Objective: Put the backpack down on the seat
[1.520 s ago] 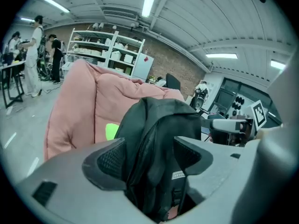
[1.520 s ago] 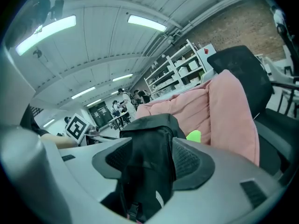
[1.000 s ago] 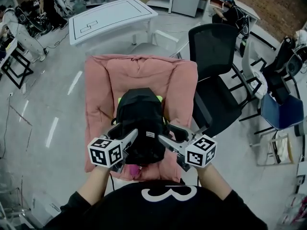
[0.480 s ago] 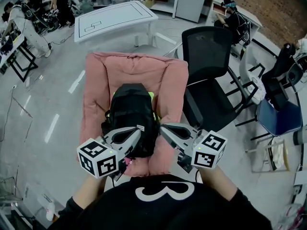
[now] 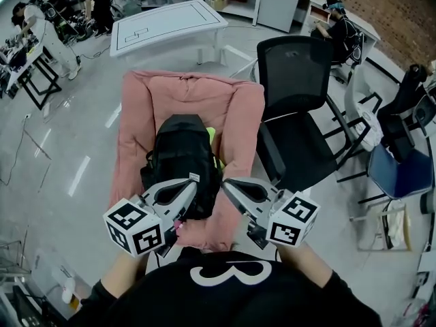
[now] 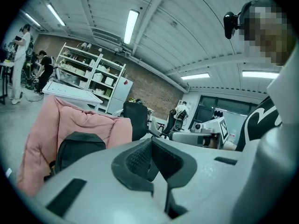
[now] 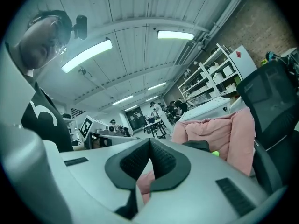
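The black backpack (image 5: pixel 180 157) stands on the pink cushioned seat (image 5: pixel 235 107), its top toward the seat's back, with a bit of yellow-green showing at its right side. My left gripper (image 5: pixel 189 188) is shut and empty, its tip just over the backpack's near end. Beside it, my right gripper (image 5: pixel 227 184) is shut and empty over the seat's front cushion. In the left gripper view the shut left gripper (image 6: pixel 150 146) points past the backpack (image 6: pixel 77 148) and the seat (image 6: pixel 81 120). The right gripper view shows the shut right gripper (image 7: pixel 150 150), with the seat (image 7: pixel 219 129) behind.
A black mesh office chair (image 5: pixel 300 107) stands close against the seat's right side. A white table (image 5: pixel 167 22) is behind the seat, and a blue chair (image 5: pixel 402 169) at far right. People work at benches at the back left (image 5: pixel 41 29) and back right (image 5: pixel 340 26).
Both grippers' jaws, open on either side of the backpack's near end a second ago, have shut with nothing in them. The backpack stays on the seat.
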`<state>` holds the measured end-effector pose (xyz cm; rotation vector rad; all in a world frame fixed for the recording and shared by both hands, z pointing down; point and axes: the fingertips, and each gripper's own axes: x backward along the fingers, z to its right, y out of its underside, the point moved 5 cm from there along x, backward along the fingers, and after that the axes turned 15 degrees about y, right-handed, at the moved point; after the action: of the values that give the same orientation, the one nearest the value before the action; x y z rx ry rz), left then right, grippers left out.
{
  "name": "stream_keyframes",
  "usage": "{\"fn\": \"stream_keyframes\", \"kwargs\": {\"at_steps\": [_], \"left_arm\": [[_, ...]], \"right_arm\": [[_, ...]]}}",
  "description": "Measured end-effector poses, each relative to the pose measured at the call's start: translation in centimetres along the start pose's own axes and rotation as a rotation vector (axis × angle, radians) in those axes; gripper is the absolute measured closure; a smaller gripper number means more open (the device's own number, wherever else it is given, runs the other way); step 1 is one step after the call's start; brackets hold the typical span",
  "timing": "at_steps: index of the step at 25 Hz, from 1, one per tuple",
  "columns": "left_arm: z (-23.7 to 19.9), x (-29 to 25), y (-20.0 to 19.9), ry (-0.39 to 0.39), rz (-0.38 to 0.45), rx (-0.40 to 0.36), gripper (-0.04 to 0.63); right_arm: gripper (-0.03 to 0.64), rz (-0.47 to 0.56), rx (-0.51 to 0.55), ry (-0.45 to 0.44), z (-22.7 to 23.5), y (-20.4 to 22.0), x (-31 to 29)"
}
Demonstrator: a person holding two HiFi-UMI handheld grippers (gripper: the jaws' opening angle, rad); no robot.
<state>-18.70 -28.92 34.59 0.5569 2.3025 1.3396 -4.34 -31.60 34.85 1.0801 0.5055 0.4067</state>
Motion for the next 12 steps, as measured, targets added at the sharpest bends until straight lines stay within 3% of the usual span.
{"fn": "stream_keyframes", "kwargs": {"at_steps": [12], "left_arm": [[0.2,-2.2,0.6,-0.048,-0.035,-0.032,0.589]], "right_arm": [[0.614,-0.026,-0.002,0.001,1.9,0.5,0.9]]}}
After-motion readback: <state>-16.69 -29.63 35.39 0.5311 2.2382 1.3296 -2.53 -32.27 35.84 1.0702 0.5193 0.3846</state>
